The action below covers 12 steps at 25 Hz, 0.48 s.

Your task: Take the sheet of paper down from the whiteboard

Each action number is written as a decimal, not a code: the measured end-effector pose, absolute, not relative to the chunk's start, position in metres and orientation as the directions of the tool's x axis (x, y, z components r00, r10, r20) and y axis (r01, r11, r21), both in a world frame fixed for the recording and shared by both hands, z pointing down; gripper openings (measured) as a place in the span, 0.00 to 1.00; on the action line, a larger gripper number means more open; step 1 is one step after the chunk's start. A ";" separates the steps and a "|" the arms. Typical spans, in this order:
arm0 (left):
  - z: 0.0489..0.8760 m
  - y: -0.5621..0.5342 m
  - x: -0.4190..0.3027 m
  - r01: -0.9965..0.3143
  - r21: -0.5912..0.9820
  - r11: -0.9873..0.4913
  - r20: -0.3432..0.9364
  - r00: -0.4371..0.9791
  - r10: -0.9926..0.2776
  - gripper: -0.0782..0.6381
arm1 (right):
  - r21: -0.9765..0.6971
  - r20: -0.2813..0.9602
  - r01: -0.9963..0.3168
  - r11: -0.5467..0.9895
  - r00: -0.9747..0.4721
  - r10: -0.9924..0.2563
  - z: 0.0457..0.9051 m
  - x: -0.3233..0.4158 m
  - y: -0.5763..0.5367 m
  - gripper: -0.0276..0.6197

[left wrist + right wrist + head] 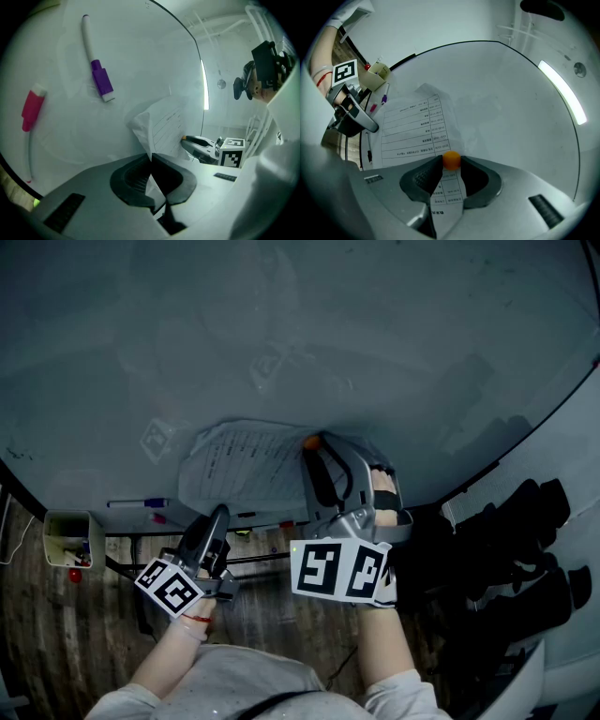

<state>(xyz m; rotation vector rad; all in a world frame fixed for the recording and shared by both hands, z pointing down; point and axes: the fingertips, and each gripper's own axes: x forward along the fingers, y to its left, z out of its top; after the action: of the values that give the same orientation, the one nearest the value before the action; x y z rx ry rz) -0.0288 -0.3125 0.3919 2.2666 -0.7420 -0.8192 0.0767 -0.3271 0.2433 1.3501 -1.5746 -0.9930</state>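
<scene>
Nearest us, the left gripper [151, 165] has its grey jaws closed flat on a lower corner of the paper [246, 465]. We see the thin edge of the sheet running up between the black ribbed pads [133, 176], and that corner curls away from the whiteboard [356, 334]. The right gripper [451, 165] clamps a small round orange magnet [451, 158] between its jaw tips. The magnet sits on the sheet's right side in the head view and pins it to the board. The paper is white and creased, printed in ruled rows. Beyond it we find the board smooth, glossy and wide, open above and to the right as far as its dark curved rim [478, 42]. Near the left gripper, by the board's lower edge, lie a purple marker [99, 77] and a pink marker [32, 108]. A pale cup [67, 535] stands further left.
</scene>
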 end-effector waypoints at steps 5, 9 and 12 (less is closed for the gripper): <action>0.395 -0.312 -0.028 -0.303 0.695 -0.652 -0.342 0.658 -0.671 0.13 | 0.930 0.098 -0.346 0.124 -0.092 -0.991 0.242 0.077 -0.328 0.25; 0.395 -0.311 -0.029 -0.310 0.692 -0.652 -0.336 0.661 -0.671 0.13 | 0.929 0.101 -0.347 0.127 -0.092 -0.991 0.241 0.078 -0.328 0.25; 0.404 -0.310 -0.033 -0.321 0.701 -0.637 -0.320 0.656 -0.683 0.13 | 0.926 0.097 -0.356 0.124 -0.093 -0.991 0.243 0.074 -0.326 0.25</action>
<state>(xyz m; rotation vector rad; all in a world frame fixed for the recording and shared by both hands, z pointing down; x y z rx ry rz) -0.0335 -0.3102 0.4044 2.2619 -0.7754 -0.7735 0.0735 -0.3256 0.2429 1.3497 -1.5840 -0.9804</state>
